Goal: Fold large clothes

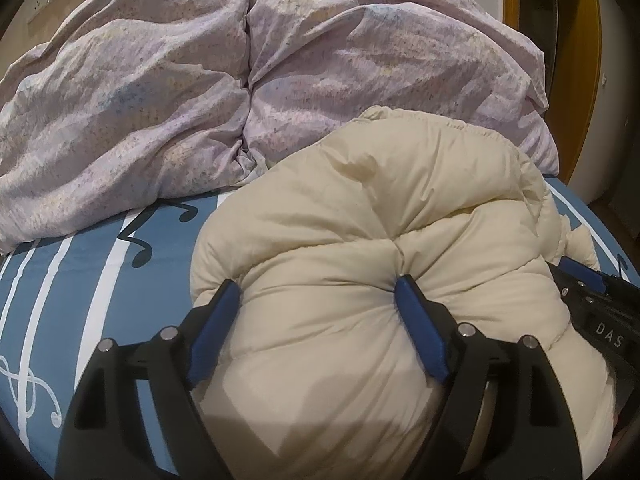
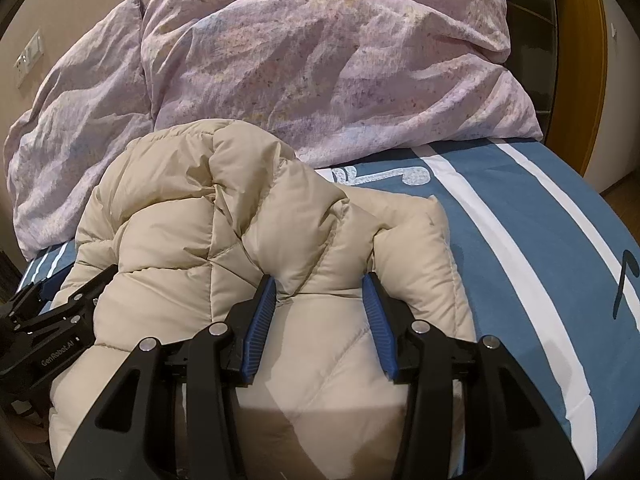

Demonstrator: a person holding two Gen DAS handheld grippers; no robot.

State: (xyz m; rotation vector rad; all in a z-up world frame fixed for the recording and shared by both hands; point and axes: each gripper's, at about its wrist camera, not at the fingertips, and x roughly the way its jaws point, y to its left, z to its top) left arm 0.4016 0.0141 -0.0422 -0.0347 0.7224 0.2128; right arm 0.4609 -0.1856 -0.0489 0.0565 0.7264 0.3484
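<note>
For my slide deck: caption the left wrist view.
Left gripper fingers pressed into cream puffer jacket on blue bed sheet.

Down jacket (image 1: 340,216): cream quilted cloth, puffy, soft matt sheen, stitched seams.
Duvet (image 1: 160,80): pale lilac cloth with a fine speckled print, crinkled, matt.
Bed sheet (image 2: 500,220): smooth blue cloth with white stripes and printed music notes, matt.
Left tool (image 1: 316,300): black matt plastic frame, blue ribbed pads, shiny metal pins.
Right tool (image 2: 320,298): the same.
Door frame (image 1: 576,60): glossy orange-brown wood.
</note>
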